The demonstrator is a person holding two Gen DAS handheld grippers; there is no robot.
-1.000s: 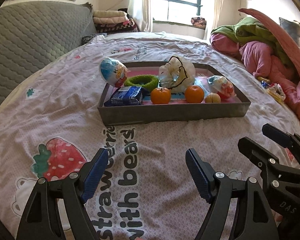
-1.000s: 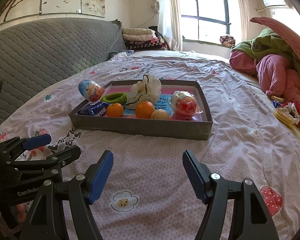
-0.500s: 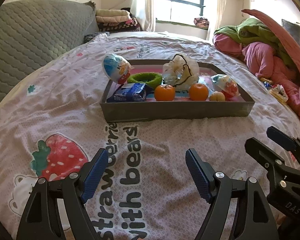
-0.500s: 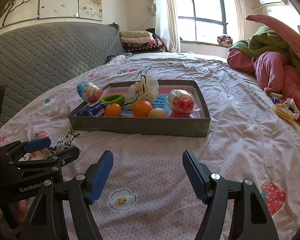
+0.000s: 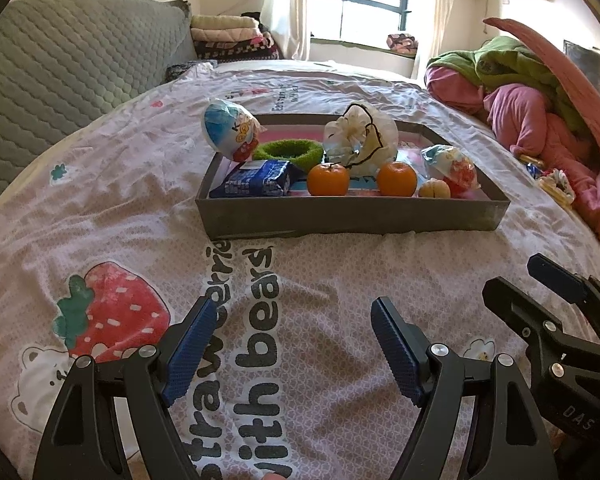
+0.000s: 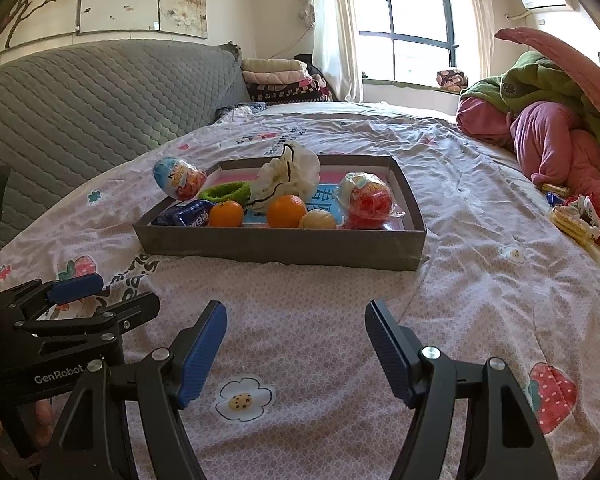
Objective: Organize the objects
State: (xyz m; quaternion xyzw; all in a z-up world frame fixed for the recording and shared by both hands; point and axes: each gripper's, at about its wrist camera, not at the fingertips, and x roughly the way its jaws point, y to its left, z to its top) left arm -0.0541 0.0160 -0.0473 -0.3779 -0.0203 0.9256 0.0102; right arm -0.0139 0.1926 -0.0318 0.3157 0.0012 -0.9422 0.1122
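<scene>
Two pairs of tongs are mine, and both gape wide with nothing between the blue pads: my left tongs (image 5: 290,344) and my right tongs (image 6: 296,346) hover over the bedspread (image 5: 340,280), well short of the grey tray (image 5: 352,214) at twelve o'clock. Inside the tray lie a blue packet (image 5: 258,184) at its nine o'clock end, two oranges (image 5: 328,179) side by side, a green ring (image 5: 288,153), a white drawstring pouch (image 5: 360,136) and a red wrapped egg (image 5: 454,168) at three o'clock. A blue toy egg (image 5: 230,136) leans on the tray's far left corner. Only the right view shows a flower print (image 6: 242,399) between my pads; only the left shows the big strawberry print (image 5: 112,316) at nine o'clock.
</scene>
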